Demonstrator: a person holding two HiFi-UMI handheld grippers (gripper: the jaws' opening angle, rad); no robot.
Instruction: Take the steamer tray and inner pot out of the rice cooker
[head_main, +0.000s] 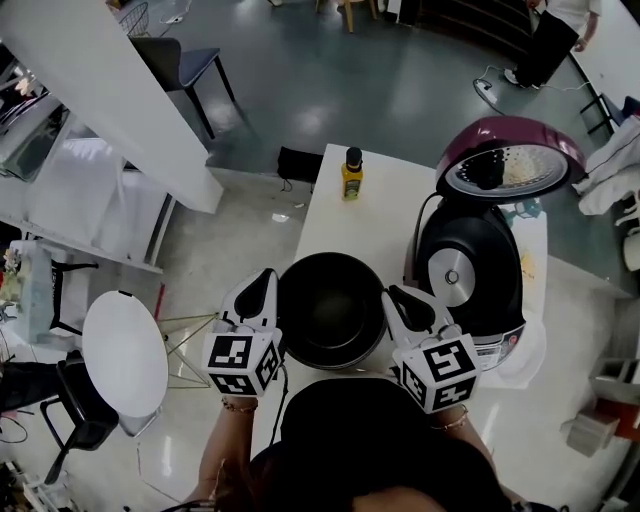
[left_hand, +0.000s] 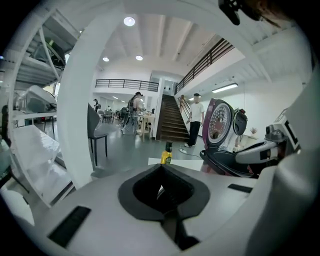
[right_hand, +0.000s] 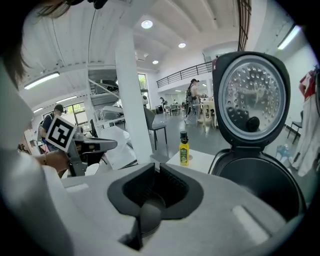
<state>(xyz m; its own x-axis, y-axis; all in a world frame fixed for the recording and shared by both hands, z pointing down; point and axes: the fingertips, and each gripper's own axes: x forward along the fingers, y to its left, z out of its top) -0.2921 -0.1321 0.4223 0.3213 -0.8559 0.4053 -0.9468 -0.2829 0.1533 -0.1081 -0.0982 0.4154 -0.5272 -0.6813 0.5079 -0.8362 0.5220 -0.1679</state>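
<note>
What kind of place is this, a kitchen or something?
Probably not a home kitchen: more likely a big open hall or workspace. A staircase rises beside a railed mezzanine, and the rice cooker sits on a plain white table.

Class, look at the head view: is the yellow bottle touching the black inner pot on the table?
Apart. The head view shows bare white table between the yellow bottle and the inner pot.

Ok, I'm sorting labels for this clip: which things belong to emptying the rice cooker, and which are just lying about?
Job: inner pot; rice cooker, its lid open. I can't make out a steamer tray.
Lying about: yellow bottle; dark chair.
</note>
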